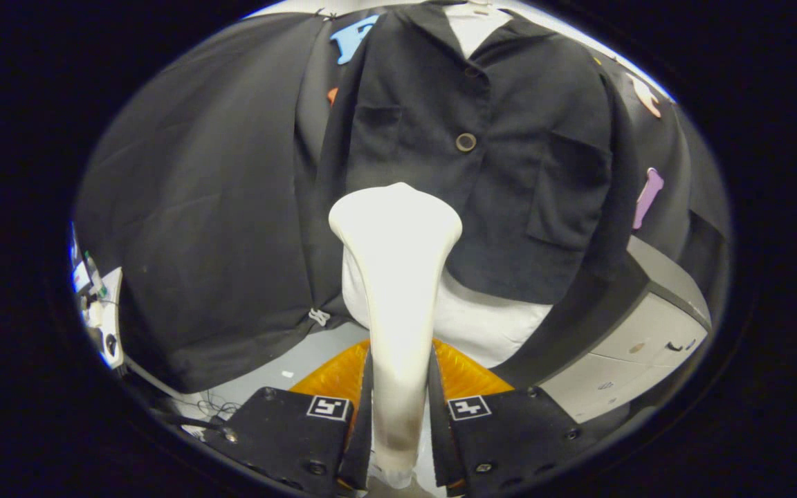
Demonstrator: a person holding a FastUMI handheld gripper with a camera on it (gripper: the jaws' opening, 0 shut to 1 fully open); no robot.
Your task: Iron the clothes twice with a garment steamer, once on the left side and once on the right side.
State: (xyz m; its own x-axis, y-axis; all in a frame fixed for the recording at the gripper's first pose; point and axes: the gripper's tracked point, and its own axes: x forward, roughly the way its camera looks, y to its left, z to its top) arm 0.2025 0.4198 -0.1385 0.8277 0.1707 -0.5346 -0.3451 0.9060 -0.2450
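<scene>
A white garment steamer (397, 277) stands up between my fingers, its handle pinched by both, its wide head reaching toward the clothes. My gripper (398, 408) is shut on that handle. Beyond the head hangs a black buttoned jacket (481, 159) on a white mannequin torso (488, 321). The steamer head sits in front of the jacket's lower hem, slightly toward the side with the smaller chest pocket. I cannot tell whether the head touches the fabric. A round button (466, 142) shows above the head.
A grey cabinet with drawers (637, 346) stands beside the mannequin on the large-pocket side. Black booth cloth (212, 207) hangs on the other side. Some white equipment with cables (101, 311) lies at the far edge near the floor.
</scene>
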